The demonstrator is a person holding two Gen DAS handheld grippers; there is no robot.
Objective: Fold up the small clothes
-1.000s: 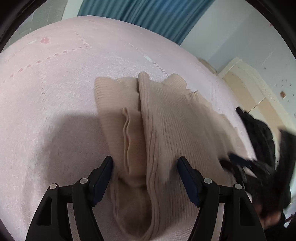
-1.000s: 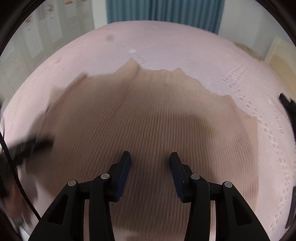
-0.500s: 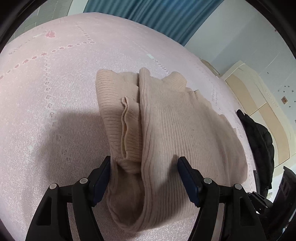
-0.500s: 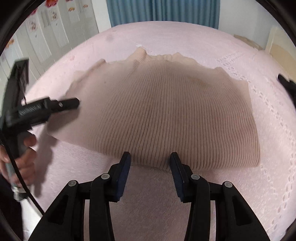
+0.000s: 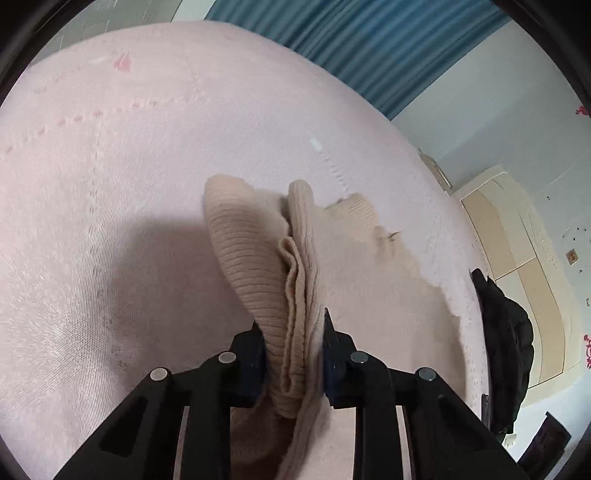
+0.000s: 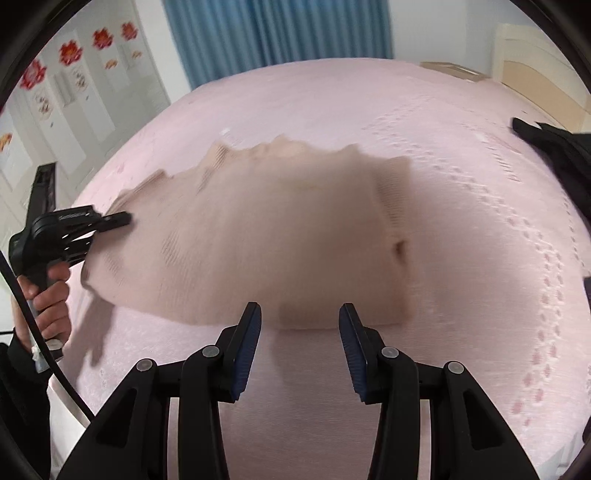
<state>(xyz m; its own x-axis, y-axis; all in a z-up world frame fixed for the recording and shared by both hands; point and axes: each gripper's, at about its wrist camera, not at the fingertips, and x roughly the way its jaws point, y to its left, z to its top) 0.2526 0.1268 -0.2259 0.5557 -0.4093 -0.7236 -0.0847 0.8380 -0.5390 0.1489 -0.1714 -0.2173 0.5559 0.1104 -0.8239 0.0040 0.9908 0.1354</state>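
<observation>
Your left gripper (image 5: 291, 354) is closing right now, and the jaws have a bunched fold of the beige sweater (image 5: 258, 254) between them, knit pressed against both blue pads (image 5: 330, 343). That's the sweater's left edge, gathered into ridges and rising off the bed (image 5: 110, 184) where you've pinched it. The rest of the sweater spreads away to the right across the pink bedspread, its far edge blurred.

From your right wrist camera, the sweater (image 6: 280, 229) lies broad and mostly flat on the bed (image 6: 461, 155), soft with blur. Your right gripper (image 6: 300, 343) hangs just short of the near hem, jaws parted and released, nothing between them but bare bedspread. The hem runs just beyond the fingertips (image 6: 251, 332); I can't tell whether they brush it.

Over at the left of that view, there's your left gripper (image 6: 123, 218) again, nose into the sweater's side edge, with your hand (image 6: 50, 299) wrapped round its handle and a black cable (image 6: 33, 325) looping down past it.

A dark jacket (image 5: 506, 332) lies at the bed's right edge, well apart from the sweater. Blue curtain (image 6: 277, 33) behind the bed, red flower stickers (image 6: 70, 51) on the wall at left.
</observation>
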